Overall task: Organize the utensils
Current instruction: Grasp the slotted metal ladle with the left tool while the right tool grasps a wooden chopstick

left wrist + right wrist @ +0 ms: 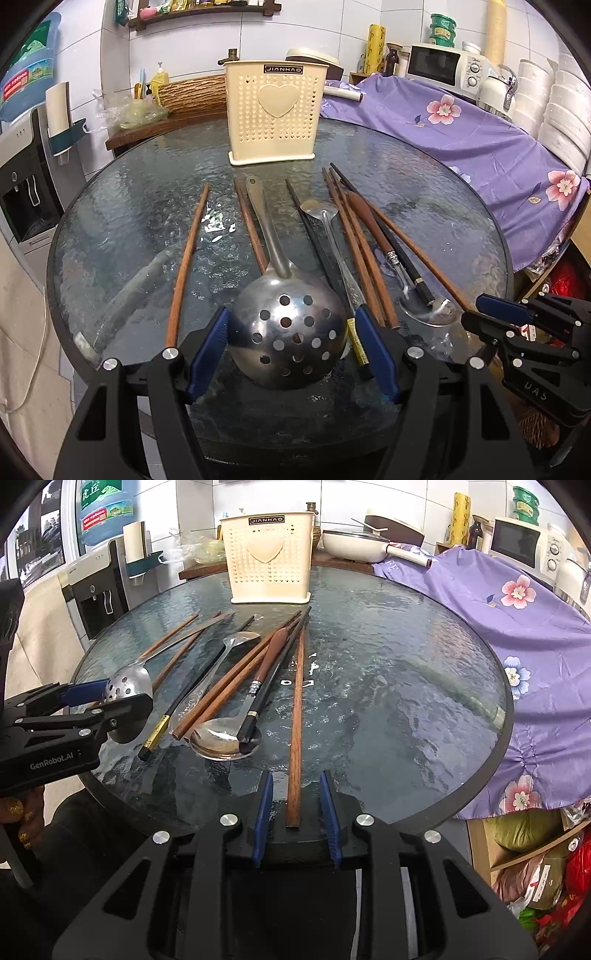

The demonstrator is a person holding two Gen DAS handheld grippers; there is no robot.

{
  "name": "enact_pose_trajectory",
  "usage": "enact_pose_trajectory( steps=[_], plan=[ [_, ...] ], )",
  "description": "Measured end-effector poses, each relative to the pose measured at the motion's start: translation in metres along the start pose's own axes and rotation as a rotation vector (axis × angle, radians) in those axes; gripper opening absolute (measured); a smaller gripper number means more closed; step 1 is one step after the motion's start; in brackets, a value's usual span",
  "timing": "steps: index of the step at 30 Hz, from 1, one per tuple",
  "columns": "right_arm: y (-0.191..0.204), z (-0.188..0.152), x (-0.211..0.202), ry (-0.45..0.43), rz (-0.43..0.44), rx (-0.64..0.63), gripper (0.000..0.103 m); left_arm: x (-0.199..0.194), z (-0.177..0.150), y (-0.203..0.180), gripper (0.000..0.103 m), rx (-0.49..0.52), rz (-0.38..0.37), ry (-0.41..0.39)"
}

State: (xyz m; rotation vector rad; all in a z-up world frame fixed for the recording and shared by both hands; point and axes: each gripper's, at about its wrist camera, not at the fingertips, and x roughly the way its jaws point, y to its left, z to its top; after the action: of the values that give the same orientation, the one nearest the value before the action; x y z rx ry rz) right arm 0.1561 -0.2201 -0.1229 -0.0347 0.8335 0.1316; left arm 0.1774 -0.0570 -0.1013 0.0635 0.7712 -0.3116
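Note:
A cream utensil holder (275,112) stands at the far side of the round glass table (140,229); it also shows in the right wrist view (267,559). Several wooden and black chopsticks, a slotted steel ladle (288,332), a flat spoon (319,210) and a wood-handled spoon (428,310) lie spread in front of it. My left gripper (295,350) is open, its jaws either side of the ladle's bowl. My right gripper (297,812) is open, its jaws either side of the near end of one wooden chopstick (295,720), not touching it.
A purple flowered cloth (461,129) covers the surface to the right. A water dispenser (26,184) stands to the left. A microwave (439,66), a white pan (358,544) and a wooden shelf sit behind the table. The right gripper shows in the left wrist view (524,325).

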Motion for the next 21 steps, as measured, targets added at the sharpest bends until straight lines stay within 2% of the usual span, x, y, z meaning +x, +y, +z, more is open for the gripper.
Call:
enact_pose_trajectory(
  steps=[4,15,21],
  plan=[
    [0.0032,-0.0008,0.0,-0.006,0.003,-0.011,0.02,0.0022,-0.0004,0.0022,0.064,-0.01,-0.006,0.009],
    [0.0036,-0.0007,0.0,-0.012,0.005,-0.012,0.009,0.0011,-0.0008,0.0071,0.064,-0.024,-0.035,0.017],
    [0.0003,-0.0013,-0.0027,-0.029,0.001,-0.002,0.008,-0.0062,0.0002,0.0078,0.064,-0.012,-0.036,0.0]
  ],
)
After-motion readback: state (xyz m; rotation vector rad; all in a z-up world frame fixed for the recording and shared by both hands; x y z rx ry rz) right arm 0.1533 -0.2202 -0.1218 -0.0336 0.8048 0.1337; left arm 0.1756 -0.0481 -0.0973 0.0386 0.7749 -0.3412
